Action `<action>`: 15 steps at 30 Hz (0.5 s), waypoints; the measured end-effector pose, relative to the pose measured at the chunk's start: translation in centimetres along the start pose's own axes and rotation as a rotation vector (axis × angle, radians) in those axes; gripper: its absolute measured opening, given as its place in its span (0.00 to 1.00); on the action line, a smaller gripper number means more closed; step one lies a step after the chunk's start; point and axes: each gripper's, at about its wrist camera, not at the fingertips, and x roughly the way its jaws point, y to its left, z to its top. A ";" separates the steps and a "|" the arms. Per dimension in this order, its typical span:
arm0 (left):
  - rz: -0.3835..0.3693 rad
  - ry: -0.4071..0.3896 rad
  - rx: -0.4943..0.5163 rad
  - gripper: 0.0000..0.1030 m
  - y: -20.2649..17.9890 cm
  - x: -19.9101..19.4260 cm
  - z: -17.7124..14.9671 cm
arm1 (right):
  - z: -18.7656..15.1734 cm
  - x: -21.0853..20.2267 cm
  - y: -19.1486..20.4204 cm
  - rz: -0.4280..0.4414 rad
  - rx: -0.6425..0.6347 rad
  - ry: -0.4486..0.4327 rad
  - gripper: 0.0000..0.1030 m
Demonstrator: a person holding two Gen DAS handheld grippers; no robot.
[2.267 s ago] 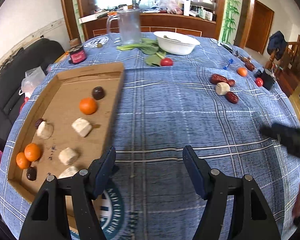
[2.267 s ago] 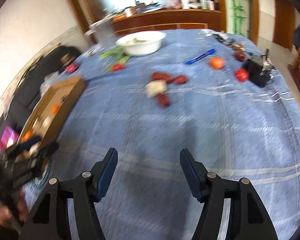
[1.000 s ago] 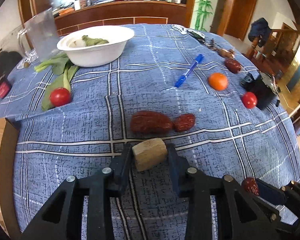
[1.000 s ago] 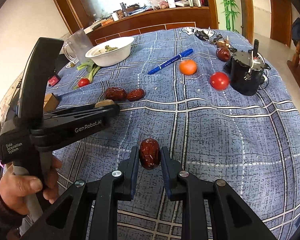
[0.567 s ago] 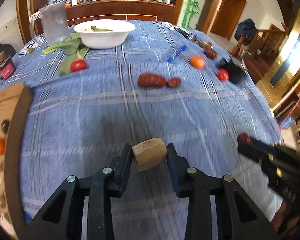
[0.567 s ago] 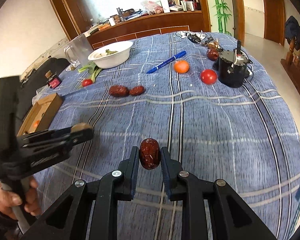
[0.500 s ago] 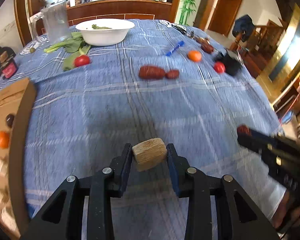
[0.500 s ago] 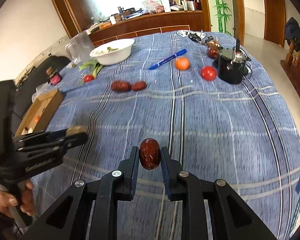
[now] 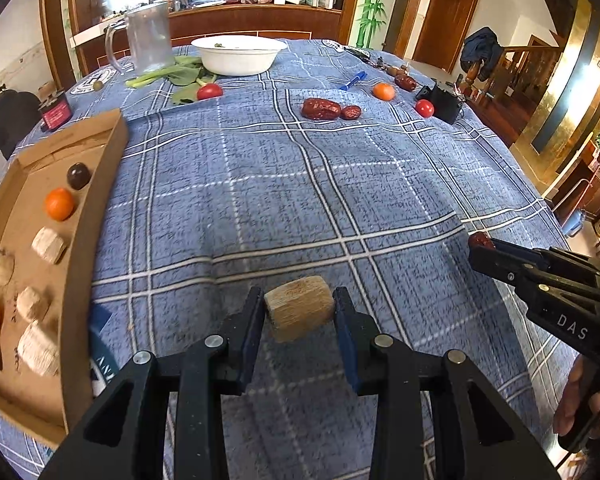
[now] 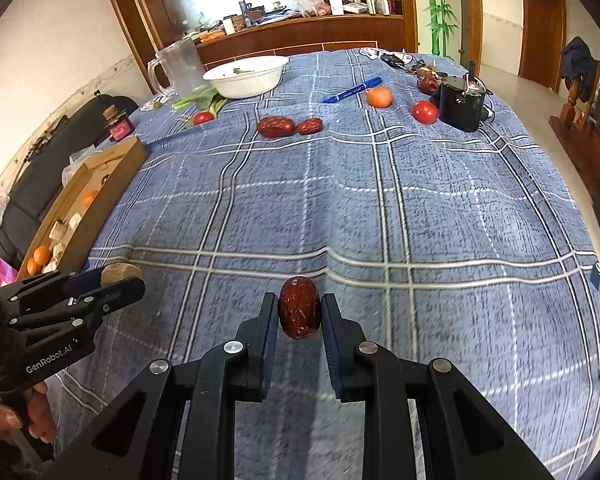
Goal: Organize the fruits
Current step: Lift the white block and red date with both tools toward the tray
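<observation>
Both tools are loaded and held above the worktop (image 9: pixel 284 184), which is covered in a blue plaid cloth. The left tool (image 9: pixel 299 312) is clamped on a pale, tan chunk with a fibrous cut face (image 9: pixel 300 307); what fruit it is I cannot tell. The right tool (image 10: pixel 299 314) is pinched tight on a red jujube (image 10: pixel 299 307), which stands on end between the pads. Each tool shows in the other's view: the left one low at the left edge with a hand (image 10: pixel 4 416) around its grip, the right one at the right edge with the jujube at its tip.

Along the left edge of the worktop lies a shallow cardboard tray (image 9: pixel 96 216). In it are several more pale chunks (image 9: pixel 49 245), small oranges (image 9: pixel 59 204) and a dark round fruit (image 9: pixel 78 176).

Farther back on the cloth, two more red jujubes (image 9: pixel 321 109) lie touching each other. Beyond them, to the right, are a blue pen (image 9: pixel 352 80), a small orange (image 9: pixel 383 91), a red tomato (image 9: pixel 424 108) and a black device (image 9: pixel 444 98) just beside it. At the far end stand a white bowl (image 9: pixel 238 54) and a clear pitcher (image 9: pixel 148 38), with leafy greens (image 9: pixel 176 76) and another tomato (image 9: pixel 209 91) in front of them. A small red-labelled jar (image 9: pixel 55 111) stands near the tray's far corner.
</observation>
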 end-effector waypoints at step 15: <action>-0.034 -0.007 -0.048 0.32 3.5 -1.4 -0.8 | -0.7 -0.4 3.9 -0.029 0.004 0.010 0.22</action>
